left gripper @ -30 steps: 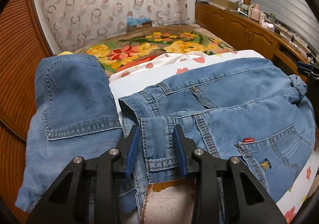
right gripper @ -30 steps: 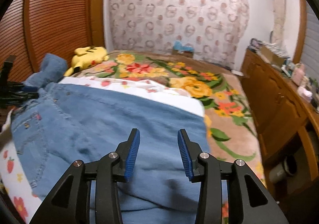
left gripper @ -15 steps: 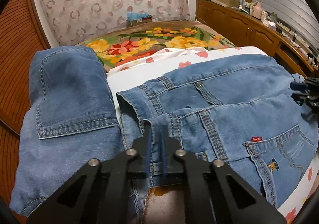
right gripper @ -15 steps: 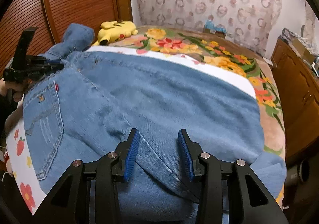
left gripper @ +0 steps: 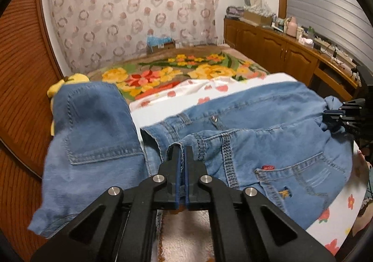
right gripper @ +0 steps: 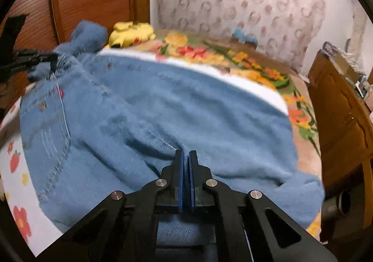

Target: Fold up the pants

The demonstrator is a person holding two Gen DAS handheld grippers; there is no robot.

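Observation:
Blue jeans (left gripper: 268, 145) lie spread across a white flowered sheet (left gripper: 177, 103), back pocket with a red tag up. My left gripper (left gripper: 183, 149) is closing its jaws on the waistband edge, the denim pinched between the blue pads. In the right wrist view the same jeans (right gripper: 186, 103) stretch away, and my right gripper (right gripper: 185, 153) is closing its jaws on a raised fold of a leg, cloth between the pads. Each gripper shows in the other's view: the right gripper (left gripper: 335, 115) at the far end, the left gripper (right gripper: 35, 59) at the waist.
A second, folded pair of jeans (left gripper: 93, 122) lies to the left of the waistband. A yellow plush toy (right gripper: 132, 31) sits behind it on the flowered blanket (left gripper: 174, 73). A wooden cabinet (left gripper: 279, 52) with clutter runs along the right; a wooden slatted wall (left gripper: 21, 63) stands left.
Both grippers have shut: the left on the waistband first, lifting it a little, then the right on a fold of the leg after moving in over the jeans.

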